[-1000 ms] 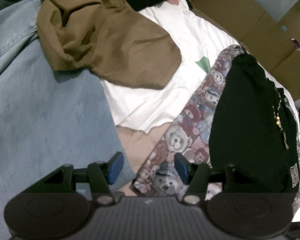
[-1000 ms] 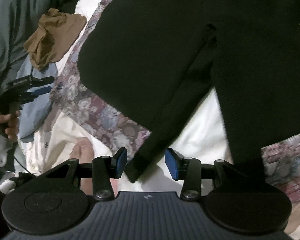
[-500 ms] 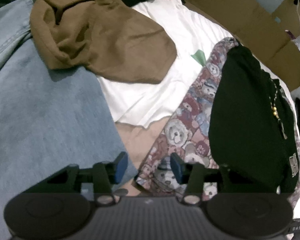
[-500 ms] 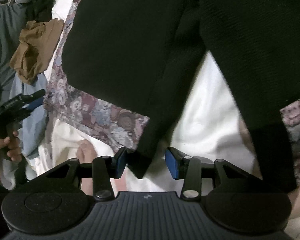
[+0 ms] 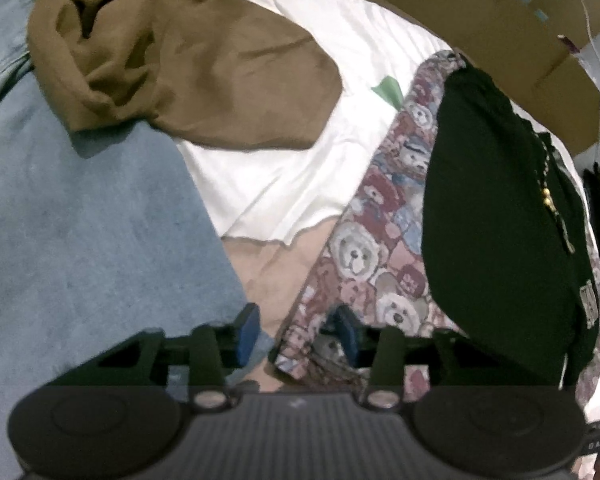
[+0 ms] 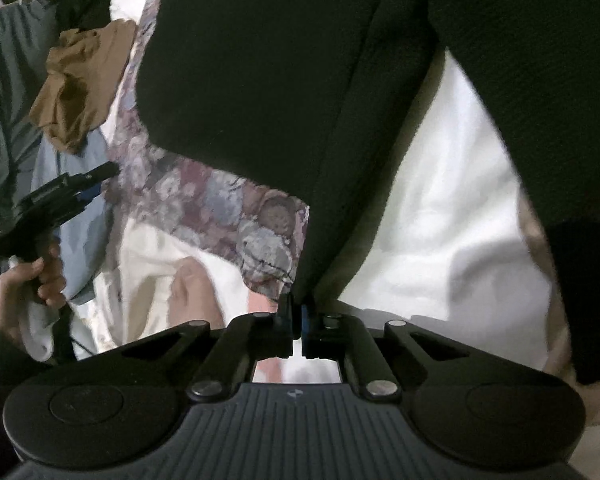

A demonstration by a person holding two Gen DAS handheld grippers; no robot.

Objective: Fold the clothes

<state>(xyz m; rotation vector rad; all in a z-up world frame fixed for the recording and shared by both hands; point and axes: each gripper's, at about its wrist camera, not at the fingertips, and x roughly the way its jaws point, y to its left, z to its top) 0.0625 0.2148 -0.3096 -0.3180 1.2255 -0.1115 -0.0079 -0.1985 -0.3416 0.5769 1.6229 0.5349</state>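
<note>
The right gripper (image 6: 298, 320) was closed, its blue pads pinched on the cuff of a sleeve (image 6: 352, 184) of the black top (image 6: 260, 64) — a matte, finely ribbed knit spread over a bear-print blanket (image 6: 220, 208). The sleeve was drawn up in a narrow taut strip above smooth white sheeting (image 6: 440, 208). The left gripper (image 5: 298, 330) was held open with nothing between its pads, low over the blanket's hemmed corner (image 5: 300, 354); whether it touched could not be told. Beside it lay faded blue denim (image 5: 92, 232), with a crumpled brown garment (image 5: 180, 60) heaped partly on it. Corrugated cardboard (image 5: 480, 28) was seen behind — flat and tan.
</note>
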